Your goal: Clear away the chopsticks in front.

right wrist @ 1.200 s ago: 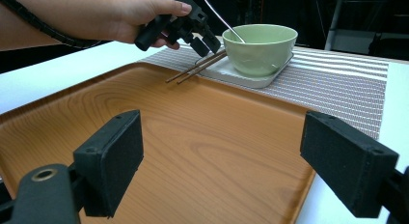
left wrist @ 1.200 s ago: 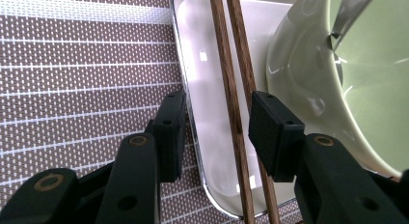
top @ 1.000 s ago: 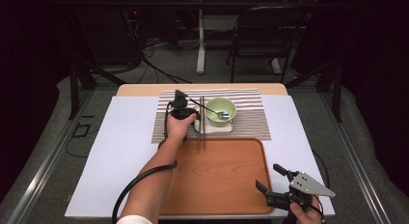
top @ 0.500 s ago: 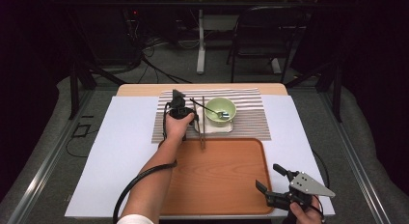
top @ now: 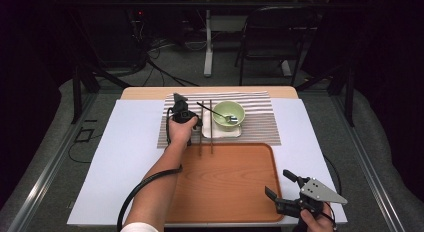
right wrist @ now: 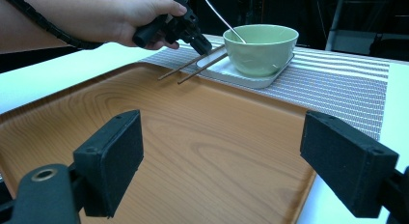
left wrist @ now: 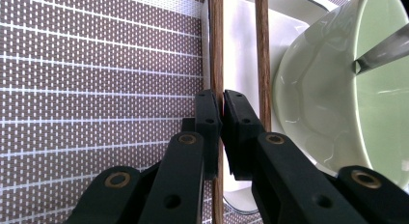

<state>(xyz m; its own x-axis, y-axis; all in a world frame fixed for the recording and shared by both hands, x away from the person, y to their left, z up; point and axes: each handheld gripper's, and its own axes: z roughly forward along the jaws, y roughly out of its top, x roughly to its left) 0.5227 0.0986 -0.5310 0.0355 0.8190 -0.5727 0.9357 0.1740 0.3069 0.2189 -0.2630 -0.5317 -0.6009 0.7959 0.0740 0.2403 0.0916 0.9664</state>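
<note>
The chopstick (left wrist: 216, 45), thin, stiff and likely slick, lies along the mat's (top: 260, 126) middle by the dish (top: 222, 132), your left gripper (left wrist: 222, 101) just closed on it, so keep that mid-length grip; your right gripper (right wrist: 236, 151) gapes wide at the tray's (top: 225, 182) near right corner.

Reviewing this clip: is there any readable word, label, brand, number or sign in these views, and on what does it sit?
None: no writing, number or sign can be read in any view.
The pale green ceramic bowl, the two dark wooden chopsticks, the striped woven placemat and the orange-brown wooden tray are all unmarked.
The black left gripper, shut on one chopstick, bears no lettering.
</note>
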